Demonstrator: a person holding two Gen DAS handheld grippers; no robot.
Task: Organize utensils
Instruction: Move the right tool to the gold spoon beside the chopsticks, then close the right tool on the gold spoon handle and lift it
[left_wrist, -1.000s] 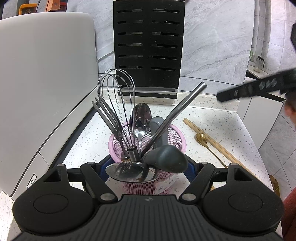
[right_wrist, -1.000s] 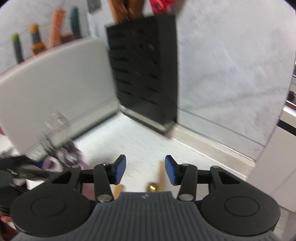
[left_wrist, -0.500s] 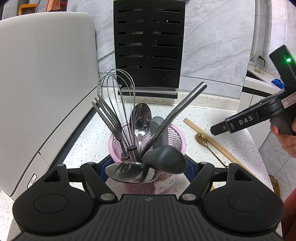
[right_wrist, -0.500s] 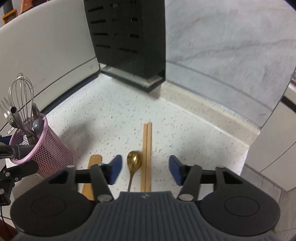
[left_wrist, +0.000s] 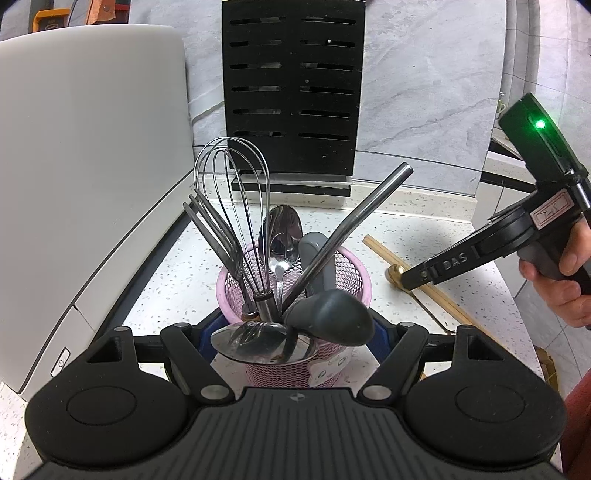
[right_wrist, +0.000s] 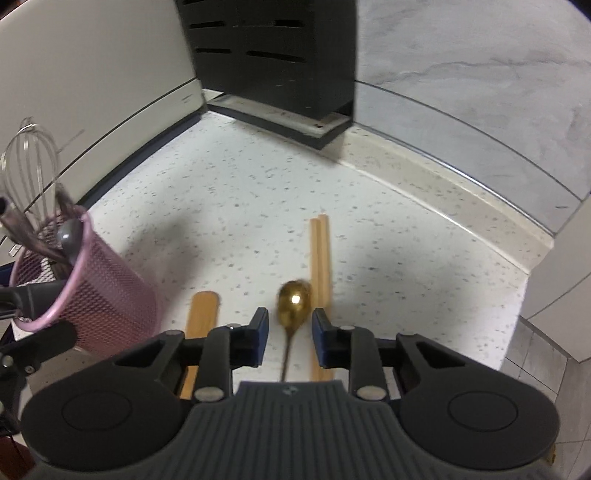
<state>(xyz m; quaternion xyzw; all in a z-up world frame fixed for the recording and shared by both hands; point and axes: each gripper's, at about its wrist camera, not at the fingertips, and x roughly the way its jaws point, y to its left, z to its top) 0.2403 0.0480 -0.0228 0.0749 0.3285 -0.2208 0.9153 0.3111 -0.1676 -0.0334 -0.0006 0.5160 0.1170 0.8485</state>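
Your right gripper (right_wrist: 287, 334) has dropped from a high, blurred look at the wall a second ago to low over the counter (right_wrist: 240, 192), pitched further down. Its jaws were wider half a second ago and are closing now. The gold spoon (right_wrist: 293, 301) sits between the blue pads (right_wrist: 261, 328), but there's still a gap on both sides, so no grip yet.

Left gripper (left_wrist: 291, 334) hasn't moved: clamped on the pink mesh holder (left_wrist: 347, 266), pads pressing its sides, holding it steady at the near left of the counter. Already in the holder: whisk (left_wrist: 231, 192), fork, steel spoon, a steel handle leaning right, grey scoop.

What this means, as I read it: you're going for the gold spoon as the next pickup, and it then goes left into the holder.

Spoon orientation in the right wrist view: long axis runs near-far, almost along the gripper's pointing line. Bowl at the far end, just past the fingertips; thin handle comes back toward you and disappears under the gripper body. The pads look set to close across the neck, just behind the bowl.

Chopsticks (right_wrist: 319, 258) lie parallel just right of the spoon, near the right pad. Wooden spatula (right_wrist: 201, 314) is parallel on the left, between spoon and holder. Watch that the right pad doesn't snag the chopsticks as it closes.
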